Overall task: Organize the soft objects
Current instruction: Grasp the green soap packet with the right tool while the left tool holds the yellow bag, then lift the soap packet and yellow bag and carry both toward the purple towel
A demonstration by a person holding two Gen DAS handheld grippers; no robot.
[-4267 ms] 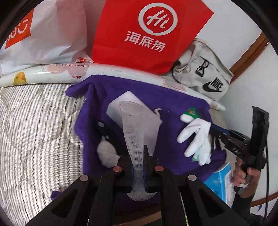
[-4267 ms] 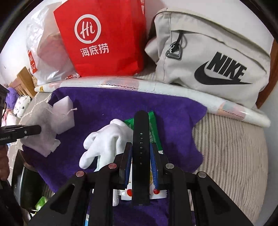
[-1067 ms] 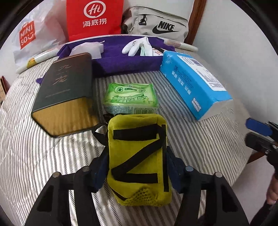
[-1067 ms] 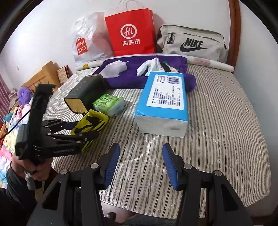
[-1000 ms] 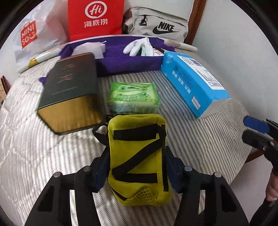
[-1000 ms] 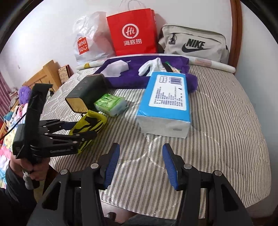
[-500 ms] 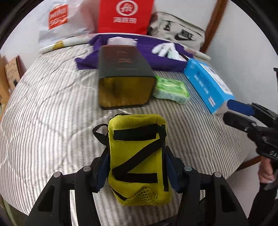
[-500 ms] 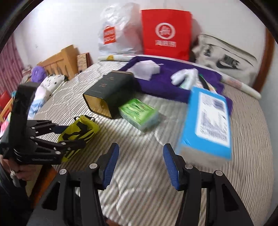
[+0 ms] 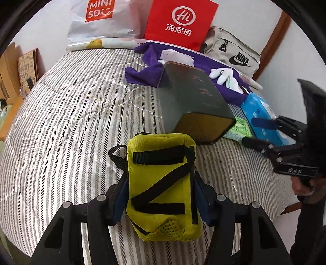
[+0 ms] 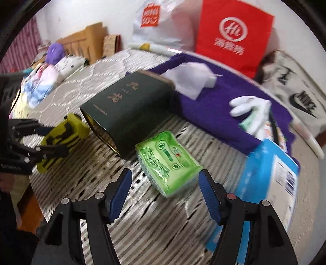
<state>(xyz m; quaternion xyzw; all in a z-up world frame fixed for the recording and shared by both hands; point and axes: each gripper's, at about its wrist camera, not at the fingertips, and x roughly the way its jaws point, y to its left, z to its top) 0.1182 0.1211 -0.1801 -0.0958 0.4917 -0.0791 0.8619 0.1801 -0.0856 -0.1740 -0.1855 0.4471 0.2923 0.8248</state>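
My left gripper [image 9: 161, 195] is shut on a yellow pouch [image 9: 161, 179] with black straps, held above the striped bed [image 9: 71, 122]. The right wrist view has this gripper [image 10: 51, 140] and the pouch [image 10: 67, 130] at far left. My right gripper [image 10: 165, 175] is open and its jaws are opening. The near end of a green tissue pack [image 10: 167, 155] lies between its blue pads [image 10: 122, 187], which do not touch it. In the left wrist view the right gripper [image 9: 254, 132] reaches in from the right, beside the green pack [image 9: 238, 130].
A dark green box [image 10: 130, 110] lies on its side against the green pack. A blue tissue pack [image 10: 271, 175] is on the right. Behind, a purple cloth [image 10: 214, 106] carries a white glove [image 10: 250, 106] and gauze [image 10: 191, 81]. Red bag [image 9: 179, 22], white bag [image 9: 101, 18] and grey Nike bag [image 9: 232, 53] line the wall.
Both grippers have swung left across the bed. The right gripper's jaws have widened and now frame the green pack. The left gripper still grips the yellow pouch.
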